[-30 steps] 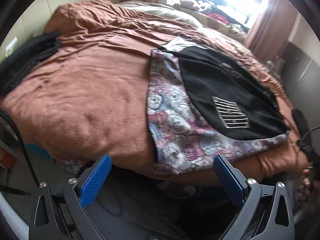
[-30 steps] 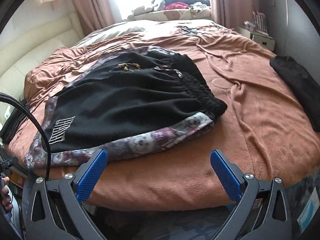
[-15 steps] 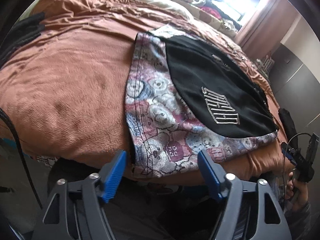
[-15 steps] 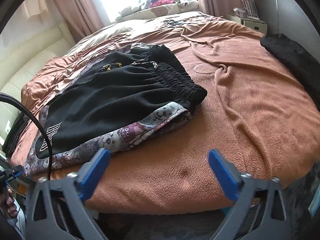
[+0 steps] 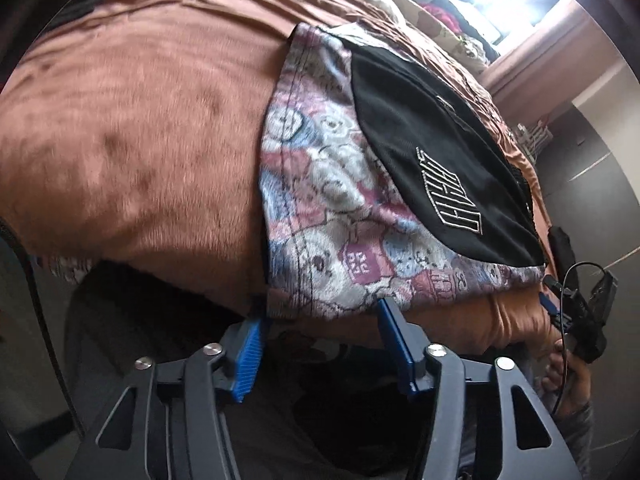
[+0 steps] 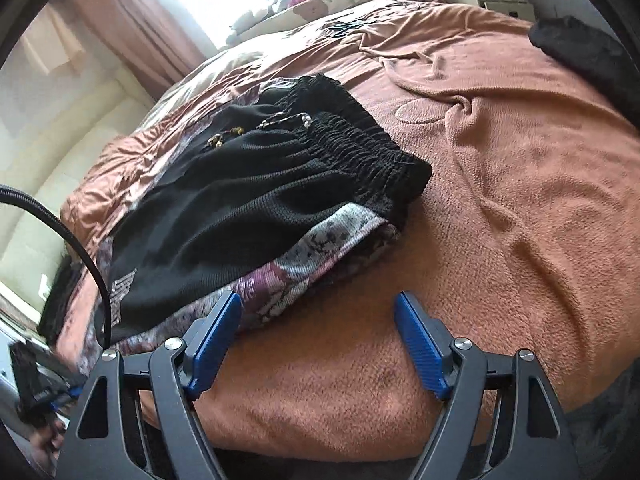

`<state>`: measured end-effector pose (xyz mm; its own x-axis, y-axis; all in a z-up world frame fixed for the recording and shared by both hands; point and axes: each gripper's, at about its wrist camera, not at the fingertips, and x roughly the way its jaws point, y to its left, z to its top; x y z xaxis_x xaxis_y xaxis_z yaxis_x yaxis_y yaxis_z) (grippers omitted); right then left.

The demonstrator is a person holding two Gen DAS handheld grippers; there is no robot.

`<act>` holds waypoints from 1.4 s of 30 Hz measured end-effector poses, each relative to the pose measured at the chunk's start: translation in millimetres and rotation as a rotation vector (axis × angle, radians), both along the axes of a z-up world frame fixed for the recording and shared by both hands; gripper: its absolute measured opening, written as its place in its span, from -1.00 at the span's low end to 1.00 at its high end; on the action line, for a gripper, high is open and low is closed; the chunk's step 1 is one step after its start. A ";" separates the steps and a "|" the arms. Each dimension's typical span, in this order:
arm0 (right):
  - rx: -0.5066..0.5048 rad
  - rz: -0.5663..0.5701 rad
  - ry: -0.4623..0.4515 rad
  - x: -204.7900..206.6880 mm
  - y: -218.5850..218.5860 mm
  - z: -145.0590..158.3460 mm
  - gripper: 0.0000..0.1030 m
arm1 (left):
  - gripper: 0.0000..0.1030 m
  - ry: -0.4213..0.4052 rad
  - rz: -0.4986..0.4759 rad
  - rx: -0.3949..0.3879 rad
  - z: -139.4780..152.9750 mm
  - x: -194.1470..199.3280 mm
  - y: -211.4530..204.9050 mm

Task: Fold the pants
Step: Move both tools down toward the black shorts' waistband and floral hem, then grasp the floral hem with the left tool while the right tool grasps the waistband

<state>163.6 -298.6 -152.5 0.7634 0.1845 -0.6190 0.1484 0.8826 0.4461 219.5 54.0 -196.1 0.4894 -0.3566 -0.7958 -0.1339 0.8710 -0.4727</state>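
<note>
Clearly, in the left wrist view, my left gripper (image 5: 320, 320) was closing with the pants (image 5: 360, 184) hem at its tips, not yet pinched; I judged the tips should reach deeper before clamping. Only there did the logo show clearly. In the right wrist view, my right gripper (image 6: 316, 320), jaws closing on nothing, met the pants' edge at lower left; only there did the waistband (image 6: 352, 140) show.

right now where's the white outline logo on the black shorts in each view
Left wrist: the logo sits right of centre, on the black panel near the hem, above the tongs.
Right wrist: the logo is at lower left, partly behind the black cable.
Shared landmark: the patterned border round the black fabric.
</note>
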 end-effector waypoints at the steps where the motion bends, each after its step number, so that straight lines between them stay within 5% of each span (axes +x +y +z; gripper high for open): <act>1: 0.006 0.001 0.003 1.7 -1.8 -0.2 0.52 | 0.08 0.002 0.004 -0.019 -1.3 -0.5 1.0; 13: 0.066 0.036 -0.004 17.9 -0.7 0.7 0.52 | 0.08 -0.140 0.004 -0.132 26.3 -10.4 2.8; 21: 0.095 0.040 -0.007 20.1 -1.1 0.3 0.51 | 0.08 -0.119 0.027 -0.126 16.4 7.7 0.1; 23: 0.092 0.024 -0.002 20.8 -3.7 -0.6 0.42 | -0.04 -0.117 0.045 -0.115 15.8 10.1 0.0; 27: 0.096 -0.008 0.012 23.7 -9.9 -1.8 0.06 | -0.77 -0.093 0.076 -0.067 14.9 10.5 5.1; 37: 0.118 -0.067 0.019 24.0 -14.4 -1.3 -0.77 | -0.90 -0.136 0.098 -0.051 32.1 6.3 5.5; 42: 0.118 -0.067 -0.012 16.7 -14.4 8.8 -0.93 | -0.91 -0.184 0.089 -0.042 54.4 9.0 4.2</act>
